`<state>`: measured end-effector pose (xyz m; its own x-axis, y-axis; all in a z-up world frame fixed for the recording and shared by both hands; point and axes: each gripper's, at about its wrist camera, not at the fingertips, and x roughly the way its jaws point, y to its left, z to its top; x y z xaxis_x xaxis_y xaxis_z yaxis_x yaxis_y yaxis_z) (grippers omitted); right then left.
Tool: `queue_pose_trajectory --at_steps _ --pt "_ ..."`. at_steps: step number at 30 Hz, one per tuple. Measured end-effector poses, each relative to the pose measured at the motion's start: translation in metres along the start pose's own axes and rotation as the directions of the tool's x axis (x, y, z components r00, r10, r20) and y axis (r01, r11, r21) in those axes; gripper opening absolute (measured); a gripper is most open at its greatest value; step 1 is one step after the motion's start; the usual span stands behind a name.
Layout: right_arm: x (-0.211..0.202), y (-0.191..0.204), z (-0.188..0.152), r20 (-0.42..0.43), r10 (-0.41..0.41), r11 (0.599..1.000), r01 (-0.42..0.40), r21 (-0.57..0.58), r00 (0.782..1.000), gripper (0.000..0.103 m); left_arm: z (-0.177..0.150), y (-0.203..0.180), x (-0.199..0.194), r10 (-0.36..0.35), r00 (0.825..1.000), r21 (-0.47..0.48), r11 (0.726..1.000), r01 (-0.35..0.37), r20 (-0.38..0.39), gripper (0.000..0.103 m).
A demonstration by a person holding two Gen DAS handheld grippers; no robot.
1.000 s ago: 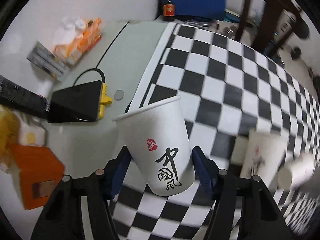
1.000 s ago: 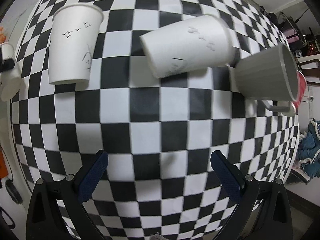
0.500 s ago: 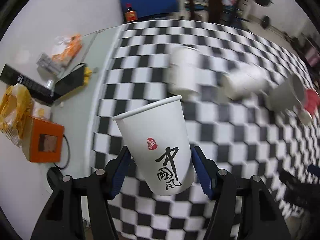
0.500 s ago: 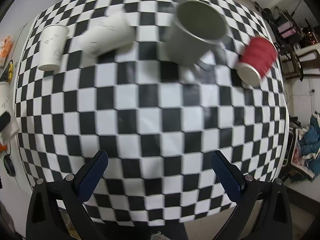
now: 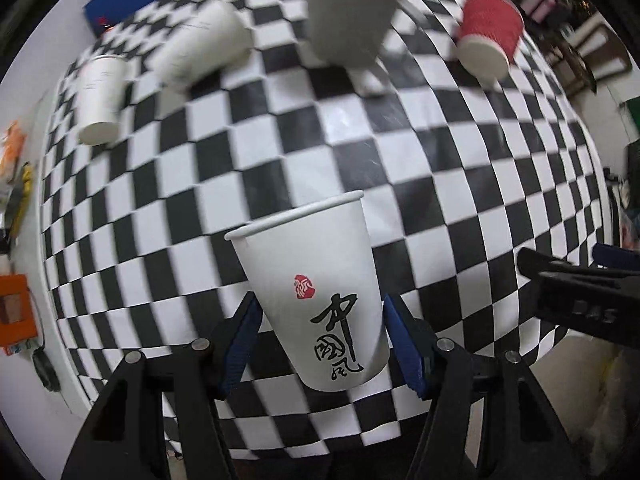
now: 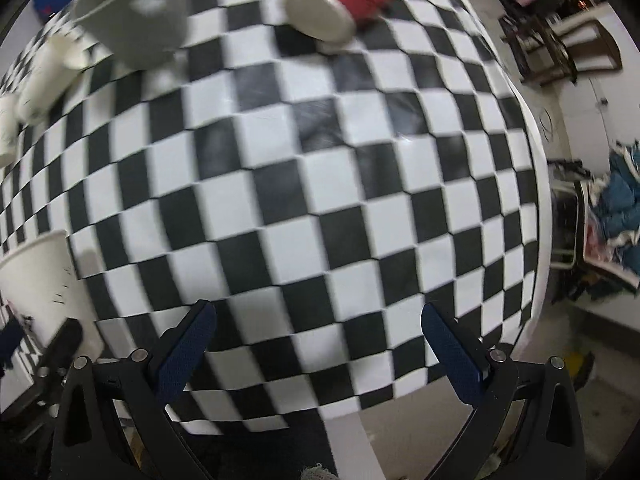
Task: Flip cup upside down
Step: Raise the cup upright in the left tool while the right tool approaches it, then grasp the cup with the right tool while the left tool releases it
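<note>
Cup [image 5: 316,300] sits clamped in my left gripper [image 5: 320,336], rim pointing far, held above the near checkered table [image 5: 420,168]. A second ago it hung over the table's left edge; now it's swung centre, so carrying, flip not done. Right gripper [image 6: 320,344] wide, holding nothing. Far: mug [image 5: 348,12], red cup [image 5: 488,36].

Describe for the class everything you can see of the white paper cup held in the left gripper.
The white paper cup looks like thin paper with a rolled rim, a small red seal and black brush calligraphy on its side. It tapers toward its base. The left gripper clamps its lower body between blue pads, one on each side. The cup is held above the checkered tablecloth, mouth pointing away from the camera and tilted left, not yet flipped. Its inside is hidden.
</note>
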<state>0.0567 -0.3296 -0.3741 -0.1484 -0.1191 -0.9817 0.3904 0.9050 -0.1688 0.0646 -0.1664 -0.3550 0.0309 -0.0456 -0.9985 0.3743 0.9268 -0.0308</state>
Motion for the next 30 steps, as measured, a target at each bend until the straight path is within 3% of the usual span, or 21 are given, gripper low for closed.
queue_pose_trajectory --at_steps 5,9,18,21,23,25,30 --pt "0.015 -0.031 -0.004 -0.023 0.007 0.999 -0.006 0.054 1.0 0.103 0.008 -0.022 0.029 0.025 0.999 0.042 0.999 -0.023 -0.047 0.06" --pt "0.023 -0.045 -0.006 -0.032 0.015 0.997 -0.013 0.073 0.999 0.103 0.015 -0.035 0.035 0.035 0.998 0.059 0.998 -0.033 -0.042 0.061" --pt "0.025 -0.052 -0.005 -0.029 0.032 0.997 -0.029 0.076 0.999 0.103 0.043 -0.035 0.041 0.036 0.996 -0.014 0.999 -0.037 -0.083 0.065" --pt "0.023 -0.051 -0.006 -0.026 0.037 0.997 -0.035 0.071 0.999 0.103 0.047 -0.028 0.041 0.044 0.996 -0.034 0.998 -0.047 -0.08 0.084" --pt "0.023 -0.053 -0.007 -0.021 0.041 0.997 -0.039 0.071 0.999 0.103 0.052 -0.025 0.038 0.046 0.996 -0.04 0.998 -0.048 -0.07 0.086" --pt "0.023 -0.055 -0.007 -0.019 0.043 0.997 -0.041 0.071 0.999 0.103 0.056 -0.026 0.038 0.049 0.997 -0.046 0.998 -0.052 -0.065 0.095" --pt "0.02 -0.056 -0.01 -0.014 0.048 0.996 -0.047 0.072 0.999 0.103 0.063 -0.008 0.026 0.059 0.997 -0.068 0.996 -0.061 -0.041 0.097"
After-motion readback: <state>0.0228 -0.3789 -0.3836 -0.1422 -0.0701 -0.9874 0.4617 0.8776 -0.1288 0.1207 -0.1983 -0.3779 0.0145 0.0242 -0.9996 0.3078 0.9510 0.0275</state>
